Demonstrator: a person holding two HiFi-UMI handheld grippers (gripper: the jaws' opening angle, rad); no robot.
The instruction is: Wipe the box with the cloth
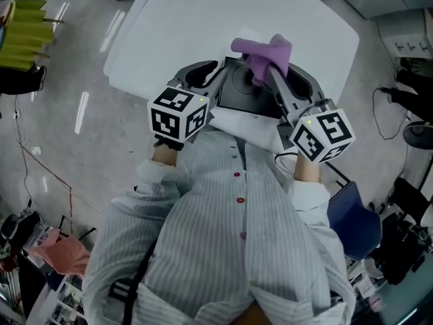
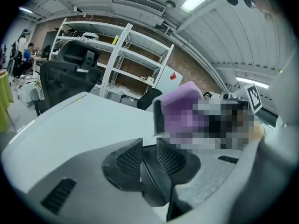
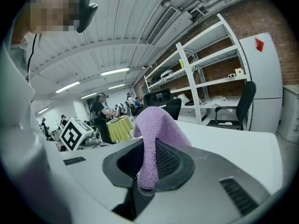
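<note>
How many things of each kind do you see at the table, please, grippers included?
grippers: 2, left gripper and right gripper
cloth: 1
box: 1
table: 1
total: 5

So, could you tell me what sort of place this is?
Probably a shared lab or workshop office: white metal shelving against a brick wall, office chairs, and people working in the background.
</note>
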